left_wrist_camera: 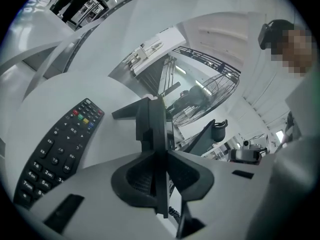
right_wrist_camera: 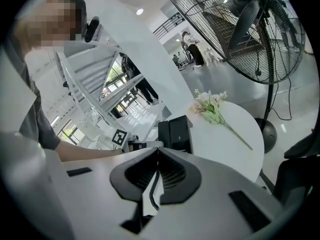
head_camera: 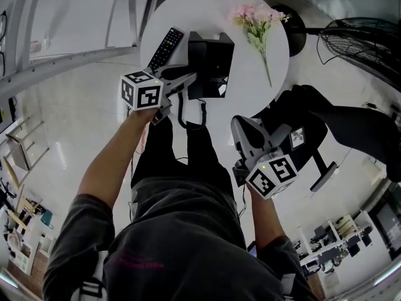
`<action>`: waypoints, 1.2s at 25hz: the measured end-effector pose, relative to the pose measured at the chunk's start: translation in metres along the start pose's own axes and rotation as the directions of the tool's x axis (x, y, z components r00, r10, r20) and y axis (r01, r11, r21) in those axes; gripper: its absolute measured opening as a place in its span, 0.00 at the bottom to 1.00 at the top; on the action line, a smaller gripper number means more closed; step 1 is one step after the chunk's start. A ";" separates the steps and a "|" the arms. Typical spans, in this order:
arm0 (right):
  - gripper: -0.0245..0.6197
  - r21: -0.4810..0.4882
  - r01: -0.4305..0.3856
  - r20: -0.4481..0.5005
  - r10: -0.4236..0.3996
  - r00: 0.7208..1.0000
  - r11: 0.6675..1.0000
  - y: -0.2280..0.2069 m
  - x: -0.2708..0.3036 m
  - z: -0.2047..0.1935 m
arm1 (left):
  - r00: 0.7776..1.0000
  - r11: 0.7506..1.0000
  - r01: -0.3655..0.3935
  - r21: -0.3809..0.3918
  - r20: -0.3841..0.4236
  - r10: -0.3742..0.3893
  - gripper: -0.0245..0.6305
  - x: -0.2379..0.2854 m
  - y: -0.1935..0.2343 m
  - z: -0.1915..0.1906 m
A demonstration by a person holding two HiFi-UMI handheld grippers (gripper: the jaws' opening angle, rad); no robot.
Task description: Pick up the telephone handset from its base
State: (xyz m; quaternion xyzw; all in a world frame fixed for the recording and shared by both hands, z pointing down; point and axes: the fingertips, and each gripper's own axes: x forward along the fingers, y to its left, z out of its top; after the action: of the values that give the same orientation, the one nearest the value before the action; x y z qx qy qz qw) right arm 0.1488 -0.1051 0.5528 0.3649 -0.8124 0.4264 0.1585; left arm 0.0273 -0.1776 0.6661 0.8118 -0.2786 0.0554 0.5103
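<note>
Left hand-held gripper (head_camera: 188, 79) clamps the handset (left_wrist_camera: 154, 126), long axis pointing away from the person.

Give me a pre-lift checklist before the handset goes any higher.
1. Left gripper clamped on the telephone handset: ok, the pads press on both of its sides.
2. Handset clear of the telephone base: cannot tell, as black lies on black in every view.
3. Coiled cord free to follow: ok, it hangs in a loose loop off the near edge of the table.
4. Remote control out of the way: ok, it lies to the left, apart from the handset.
5. Flowers clear: ok, they are on the other side of the base.
6. Right gripper idle: ok, it is shut, empty and off the table.
</note>
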 end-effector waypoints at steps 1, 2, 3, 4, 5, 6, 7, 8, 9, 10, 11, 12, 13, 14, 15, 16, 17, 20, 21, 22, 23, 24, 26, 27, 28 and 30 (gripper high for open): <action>0.07 0.000 0.000 -0.001 0.000 1.000 1.000 0.000 0.001 -0.001 | 1.000 1.000 0.007 0.004 0.003 -0.007 0.16 -0.001 -0.001 0.000; 0.07 -0.001 0.000 -0.002 0.000 1.000 1.000 0.001 0.001 -0.001 | 1.000 1.000 0.011 0.008 0.005 -0.011 0.16 -0.002 -0.002 0.000; 0.07 -0.002 0.000 -0.003 0.000 1.000 1.000 0.001 0.002 -0.002 | 1.000 1.000 0.012 0.013 0.005 -0.012 0.16 -0.003 -0.003 0.000; 0.07 -0.003 0.000 -0.002 0.000 1.000 1.000 0.002 0.002 -0.002 | 1.000 1.000 0.012 0.019 0.004 -0.012 0.16 -0.005 -0.004 0.000; 0.07 -0.003 0.000 -0.001 0.000 1.000 1.000 0.003 0.003 -0.002 | 1.000 1.000 0.012 0.025 0.002 -0.012 0.16 -0.007 -0.005 0.000; 0.07 -0.004 0.000 0.000 0.000 1.000 1.000 0.005 0.002 -0.001 | 1.000 0.999 0.012 0.030 0.002 -0.012 0.16 -0.010 -0.006 0.001; 0.07 -0.005 0.000 0.003 0.000 1.000 1.000 0.006 0.002 0.000 | 1.000 0.999 0.011 0.035 0.004 -0.012 0.16 -0.012 -0.008 0.002; 0.07 -0.007 0.000 0.007 0.000 1.000 1.000 0.007 0.002 0.001 | 1.000 0.999 0.011 0.038 0.008 -0.012 0.16 -0.015 -0.009 0.004; 0.07 -0.009 0.001 0.011 -0.001 1.000 1.000 0.008 0.002 0.003 | 1.000 0.999 0.013 0.041 0.014 -0.013 0.16 -0.019 -0.011 0.006; 0.07 -0.012 0.001 0.017 -0.001 1.000 1.000 0.010 0.003 0.006 | 1.000 0.999 0.016 0.043 0.021 -0.017 0.16 -0.022 -0.014 0.010; 0.07 -0.017 0.002 0.023 -0.001 1.000 1.000 0.012 0.003 0.008 | 0.999 0.999 0.021 0.048 0.026 -0.022 0.16 -0.026 -0.017 0.013; 0.07 -0.024 0.001 0.029 -0.001 1.000 1.000 0.013 0.004 0.011 | 0.999 0.998 0.026 0.055 0.031 -0.028 0.16 -0.031 -0.020 0.018; 0.07 -0.030 0.002 0.036 0.000 0.999 1.000 0.015 0.003 0.014 | 0.999 0.997 0.031 0.064 0.035 -0.033 0.16 -0.035 -0.025 0.022; 0.07 -0.034 0.003 0.044 -0.001 0.999 0.999 0.017 0.003 0.018 | 0.998 0.997 0.036 0.072 0.040 -0.039 0.16 -0.039 -0.031 0.026; 0.07 -0.037 0.005 0.053 -0.003 0.999 0.999 0.019 0.002 0.021 | 0.998 0.996 0.043 0.080 0.047 -0.046 0.16 -0.044 -0.037 0.030; 0.07 -0.042 0.007 0.062 -0.005 0.998 0.999 0.021 0.000 0.025 | 0.997 0.995 0.049 0.088 0.054 -0.054 0.16 -0.050 -0.043 0.034; 0.07 -0.048 0.010 0.071 -0.006 0.997 0.999 0.024 -0.001 0.028 | 0.996 0.994 0.055 0.096 0.060 -0.061 0.16 -0.056 -0.051 0.038; 0.07 -0.060 0.015 0.104 -0.008 0.995 0.998 0.032 -0.006 0.041 | 0.994 0.990 0.069 0.127 0.078 -0.080 0.16 -0.074 -0.072 0.050; 0.07 -0.060 0.015 0.117 -0.008 0.993 0.998 0.034 -0.008 0.046 | 0.993 0.988 0.074 0.138 0.084 -0.086 0.16 -0.079 -0.078 0.054; 0.07 -0.062 0.016 0.131 -0.008 0.991 0.998 0.036 -0.010 0.051 | 0.992 0.985 0.077 0.151 0.091 -0.092 0.16 -0.083 -0.085 0.058; 0.07 -0.067 0.018 0.145 -0.008 0.989 0.998 0.038 -0.012 0.056 | 0.991 0.983 0.080 0.165 0.097 -0.097 0.16 -0.088 -0.091 0.063; 0.07 -0.073 0.020 0.157 -0.009 0.988 0.997 0.039 -0.014 0.061 | 0.989 0.980 0.083 0.178 0.104 -0.102 0.16 -0.092 -0.098 0.067; 0.07 -0.087 0.025 0.174 -0.010 0.985 0.996 0.044 -0.020 0.067 | 0.986 0.975 0.089 0.202 0.119 -0.114 0.16 -0.102 -0.113 0.074; 0.07 -0.093 0.028 0.183 -0.010 0.983 0.995 0.048 -0.023 0.070 | 0.985 0.973 0.091 0.214 0.127 -0.120 0.16 -0.107 -0.120 0.077; 0.07 -0.098 0.031 0.193 -0.011 0.981 0.995 0.051 -0.027 0.073 | 0.983 0.969 0.094 0.229 0.135 -0.127 0.16 -0.114 -0.128 0.081; 0.07 -0.109 0.039 0.215 -0.014 0.976 0.993 0.059 -0.033 0.080 | 0.979 0.960 0.097 0.261 0.148 -0.139 0.16 -0.127 -0.143 0.089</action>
State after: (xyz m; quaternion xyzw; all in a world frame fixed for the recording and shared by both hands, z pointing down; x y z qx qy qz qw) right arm 0.1333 -0.1330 0.4530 0.4100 -0.8425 0.3360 0.0960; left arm -0.0232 -0.1570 0.4623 0.8871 -0.2613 -0.0074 0.3804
